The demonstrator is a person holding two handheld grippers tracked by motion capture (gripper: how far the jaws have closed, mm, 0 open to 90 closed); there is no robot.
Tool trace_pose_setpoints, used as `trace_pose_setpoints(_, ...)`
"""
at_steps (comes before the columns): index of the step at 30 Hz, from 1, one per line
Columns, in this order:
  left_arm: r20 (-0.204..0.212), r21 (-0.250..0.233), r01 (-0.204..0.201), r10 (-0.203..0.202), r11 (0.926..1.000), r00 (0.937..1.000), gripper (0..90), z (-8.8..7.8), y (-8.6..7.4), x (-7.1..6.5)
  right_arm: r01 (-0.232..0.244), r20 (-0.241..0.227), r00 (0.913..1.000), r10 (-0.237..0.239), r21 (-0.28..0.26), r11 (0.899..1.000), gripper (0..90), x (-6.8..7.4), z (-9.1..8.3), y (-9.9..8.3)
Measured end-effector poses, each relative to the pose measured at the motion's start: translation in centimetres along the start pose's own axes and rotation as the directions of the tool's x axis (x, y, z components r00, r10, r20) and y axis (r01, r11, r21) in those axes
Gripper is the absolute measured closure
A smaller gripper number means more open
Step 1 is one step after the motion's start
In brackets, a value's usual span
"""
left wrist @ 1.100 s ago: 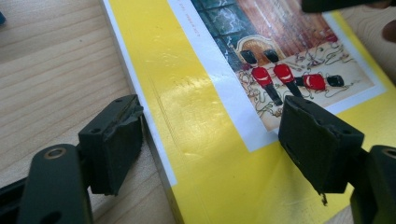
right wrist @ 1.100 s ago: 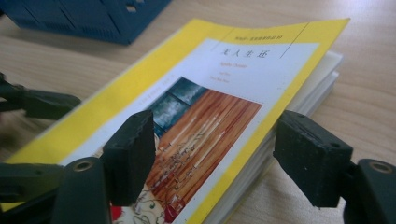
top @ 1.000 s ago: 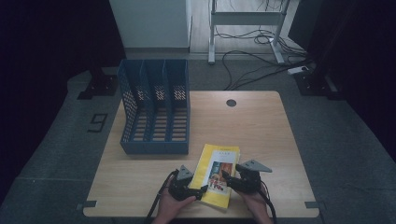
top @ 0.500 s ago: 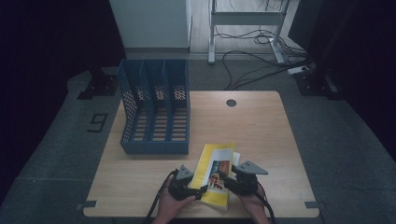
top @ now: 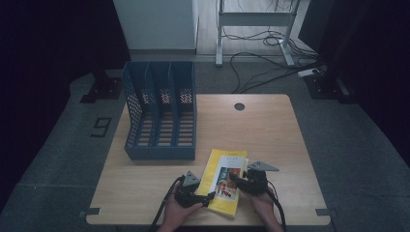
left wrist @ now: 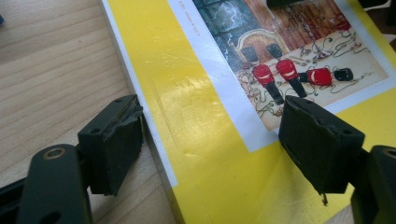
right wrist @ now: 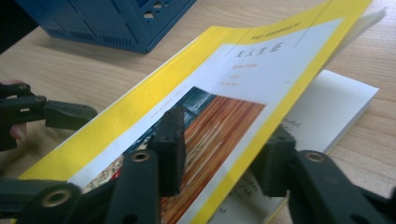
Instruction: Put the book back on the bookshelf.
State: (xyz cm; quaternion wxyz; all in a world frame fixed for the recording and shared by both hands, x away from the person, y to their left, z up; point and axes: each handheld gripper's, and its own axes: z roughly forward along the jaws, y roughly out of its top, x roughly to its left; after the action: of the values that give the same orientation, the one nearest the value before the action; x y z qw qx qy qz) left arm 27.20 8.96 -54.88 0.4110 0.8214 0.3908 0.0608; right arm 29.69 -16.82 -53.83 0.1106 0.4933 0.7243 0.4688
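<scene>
While our left gripper [top: 209,197] straddles the spine unclamped, our right gripper's [right wrist: 219,154] closing jaws bracket the book's [top: 227,179] floppy, slick cover edge.

A glossy yellow paper book cover [left wrist: 196,140] is gleaming on the matt pale wood table [top: 270,130], with a perforated blue plastic file rack [top: 162,116] at ten o'clock.

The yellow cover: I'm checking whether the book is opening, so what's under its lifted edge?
Under the yellow cover, white printed pages show at the right. The right claw straddles its edge. Pages farther left are hidden.
</scene>
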Motion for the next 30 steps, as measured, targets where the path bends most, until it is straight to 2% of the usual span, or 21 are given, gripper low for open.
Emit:
trace_pose_setpoints(6,-0.003,0.002,-0.001,0.001,1.0000,1.0000,21.2,0.0,0.0,0.0,-0.003,-0.017,0.9998,0.002,-0.016,1.000,71.3,-0.1,-0.1,0.0)
trace_pose_setpoints(8,-0.002,0.000,0.002,-0.002,1.0000,1.0000,21.2,0.0,0.0,0.0,-0.011,-0.041,0.9991,0.010,-0.037,0.999,78.5,-0.1,-0.3,0.1)
trace_pose_setpoints(10,0.000,0.000,0.004,-0.004,1.0000,1.0000,21.1,0.0,0.0,0.0,-0.020,-0.054,0.9984,0.017,-0.054,0.998,80.8,-0.1,-0.4,0.1)
trace_pose_setpoints(11,0.000,-0.002,0.003,-0.003,1.0000,1.0000,21.0,0.0,0.0,0.0,-0.005,-0.049,0.9988,0.001,-0.075,0.997,83.6,0.4,-0.6,0.2)
trace_pose_setpoints(12,0.000,-0.002,0.003,-0.003,1.0000,1.0000,21.0,0.0,0.0,0.0,-0.005,-0.049,0.9988,0.001,-0.075,0.997,83.6,0.4,-0.6,0.2)
trace_pose_setpoints(13,0.001,-0.002,0.006,-0.006,1.0000,1.0000,21.0,0.0,0.0,0.0,0.023,-0.030,0.9992,-0.026,-0.087,0.996,84.8,0.9,-0.8,0.2)
trace_pose_setpoints(19,0.029,-0.004,0.013,-0.013,0.9999,0.9995,19.7,0.0,0.0,0.1,-0.015,-0.059,0.9982,0.009,-0.110,0.994,87.4,0.7,-0.9,0.0)
trace_pose_setpoints(25,0.054,-0.007,0.029,-0.028,0.9996,0.9982,19.6,-0.1,0.0,0.5,-0.005,-0.063,0.9980,-0.004,-0.147,0.989,88.0,1.2,-1.3,0.1)
trace_pose_setpoints(30,0.066,-0.015,0.047,-0.046,0.9988,0.9968,19.8,0.2,0.3,0.9,-0.013,-0.075,0.9972,0.001,-0.158,0.987,88.1,1.3,-1.4,0.2)
